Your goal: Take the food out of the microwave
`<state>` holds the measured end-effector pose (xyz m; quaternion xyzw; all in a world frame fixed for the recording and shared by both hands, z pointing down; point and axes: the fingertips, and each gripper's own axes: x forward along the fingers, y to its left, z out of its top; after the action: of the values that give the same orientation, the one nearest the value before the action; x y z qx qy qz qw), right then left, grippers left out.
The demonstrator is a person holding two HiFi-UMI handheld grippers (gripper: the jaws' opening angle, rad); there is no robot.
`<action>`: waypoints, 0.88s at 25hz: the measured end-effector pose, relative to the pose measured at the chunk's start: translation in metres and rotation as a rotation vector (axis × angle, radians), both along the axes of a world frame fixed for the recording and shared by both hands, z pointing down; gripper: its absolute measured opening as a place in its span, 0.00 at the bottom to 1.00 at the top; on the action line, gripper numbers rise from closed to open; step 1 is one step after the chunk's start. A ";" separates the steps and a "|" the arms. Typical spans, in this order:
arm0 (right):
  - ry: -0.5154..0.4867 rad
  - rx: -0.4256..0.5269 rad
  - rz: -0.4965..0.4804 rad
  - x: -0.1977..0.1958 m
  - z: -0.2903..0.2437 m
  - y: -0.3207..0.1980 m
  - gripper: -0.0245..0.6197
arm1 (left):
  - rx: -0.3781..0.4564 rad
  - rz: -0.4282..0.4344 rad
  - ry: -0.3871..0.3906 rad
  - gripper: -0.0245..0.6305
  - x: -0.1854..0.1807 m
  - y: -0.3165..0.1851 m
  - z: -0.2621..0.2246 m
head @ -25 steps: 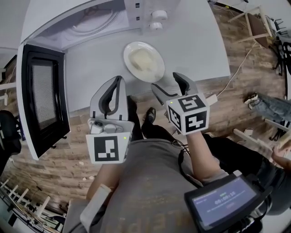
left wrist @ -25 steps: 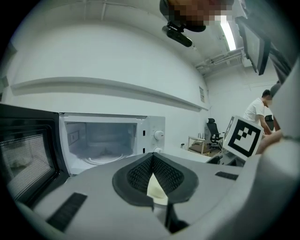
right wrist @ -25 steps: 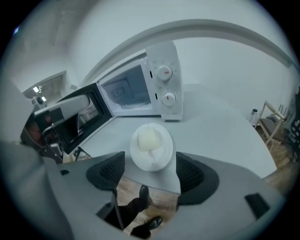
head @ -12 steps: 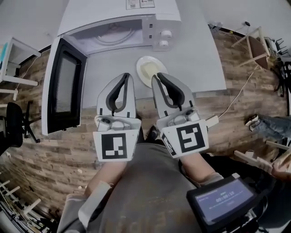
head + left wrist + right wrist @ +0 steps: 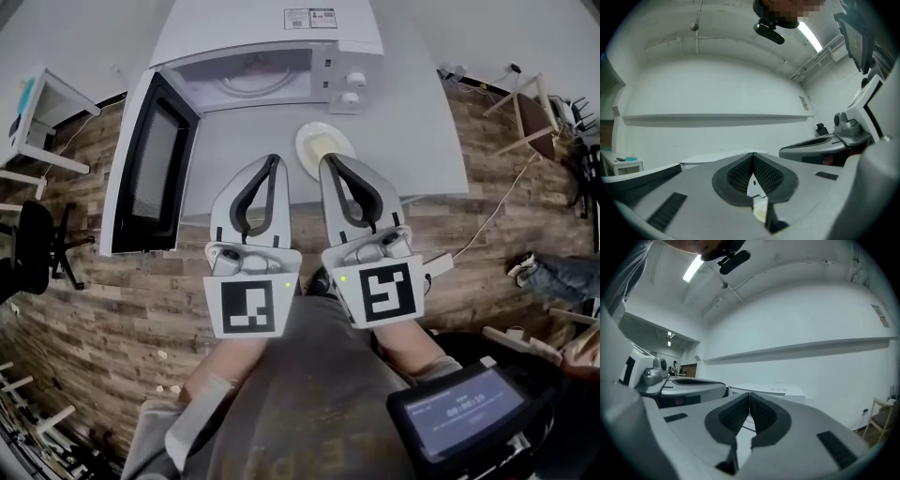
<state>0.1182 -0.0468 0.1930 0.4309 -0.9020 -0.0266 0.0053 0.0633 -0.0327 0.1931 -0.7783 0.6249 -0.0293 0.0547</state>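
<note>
A white plate of pale food (image 5: 324,145) sits on the white table (image 5: 412,131), just in front of the microwave (image 5: 281,42). The microwave's door (image 5: 155,173) swings wide open to the left, and only the glass turntable (image 5: 251,80) shows inside. Both grippers are held up level, side by side, in front of the person. My left gripper (image 5: 273,159) (image 5: 753,153) is shut with nothing in it. My right gripper (image 5: 328,161) (image 5: 749,393) has just been closing and is now shut on nothing; it hides the plate's near edge.
A wooden chair (image 5: 530,56) stands at the far right of the table, and a cable (image 5: 497,202) trails over the wood floor. A white side table (image 5: 37,122) and a black office chair (image 5: 28,253) stand to the left. A screen device (image 5: 459,412) hangs at the person's waist.
The right gripper, open near the plate a second ago, has shut. Both grippers have risen and drawn together. The plate stays on the table.
</note>
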 end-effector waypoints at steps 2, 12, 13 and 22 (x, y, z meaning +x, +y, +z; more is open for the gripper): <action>0.006 0.008 0.002 -0.001 -0.001 0.003 0.05 | 0.004 -0.006 0.001 0.05 -0.001 0.002 -0.001; 0.004 0.017 0.012 -0.004 -0.005 0.004 0.05 | 0.034 -0.030 -0.003 0.05 -0.013 0.006 -0.010; 0.003 0.023 0.011 -0.005 -0.006 0.005 0.05 | 0.035 -0.029 -0.005 0.05 -0.013 0.006 -0.010; -0.012 0.032 0.002 -0.007 -0.008 0.006 0.05 | 0.025 -0.036 0.006 0.05 -0.015 0.006 -0.007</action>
<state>0.1111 -0.0411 0.1855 0.4318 -0.9011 -0.0384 -0.0071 0.0483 -0.0266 0.1864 -0.7664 0.6391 -0.0200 0.0619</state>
